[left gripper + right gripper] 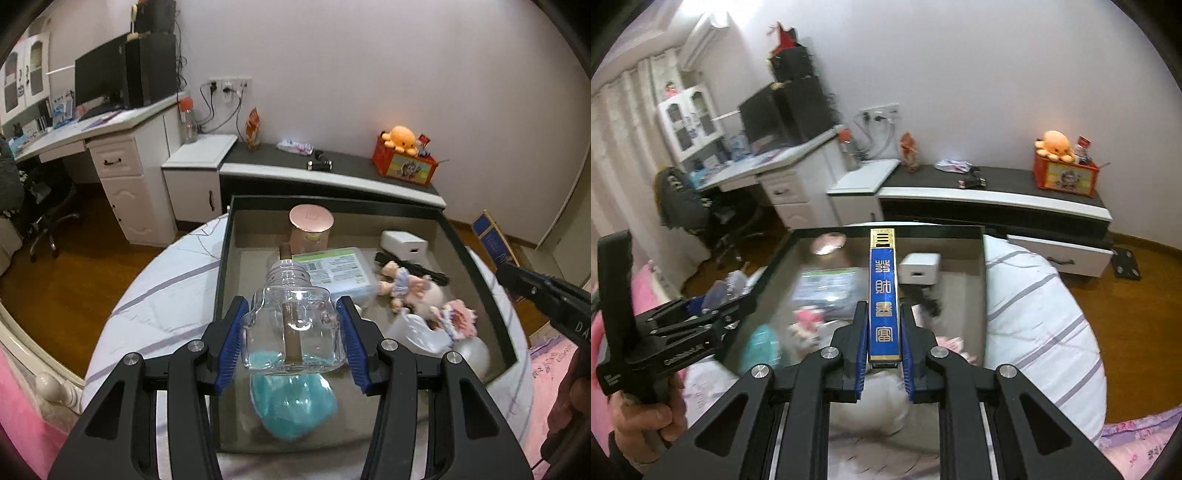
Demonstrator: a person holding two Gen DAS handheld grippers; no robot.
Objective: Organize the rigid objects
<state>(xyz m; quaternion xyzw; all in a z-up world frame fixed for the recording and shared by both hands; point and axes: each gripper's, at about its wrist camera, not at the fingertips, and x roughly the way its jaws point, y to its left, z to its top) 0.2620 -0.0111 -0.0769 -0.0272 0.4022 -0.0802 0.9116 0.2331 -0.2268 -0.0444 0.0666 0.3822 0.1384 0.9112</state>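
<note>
So your left gripper (293,328) is clamped on a clear glass bottle (293,325), blue pads pressing both its sides, open threaded neck pointing away from you. There's a brown stick inside it and some teal stuff at the bottom. You're holding it over the dark-rimmed tray (476,266) that sits on the striped white bedding (162,288).

Your right gripper (883,341) is pinched tight on a slim blue box (882,295) with gold characters and gold ends, sticking out forward between the jaws, also above the tray (982,258).

Down in the tray: a pink-lidded jar (311,225) at the far end, a white charger block (403,243) near the far right, a flat plastic case with a green label (336,269) in the middle, a little doll (404,282) just right of that case, and a black comb-looking thing (417,269) behind the doll, can't tell exactly what it is. The right wrist view is pretty blurry over the tray contents.

Back on the low cabinet by the wall there's a red box (404,166) with an orange octopus plush (400,137) on top
</note>
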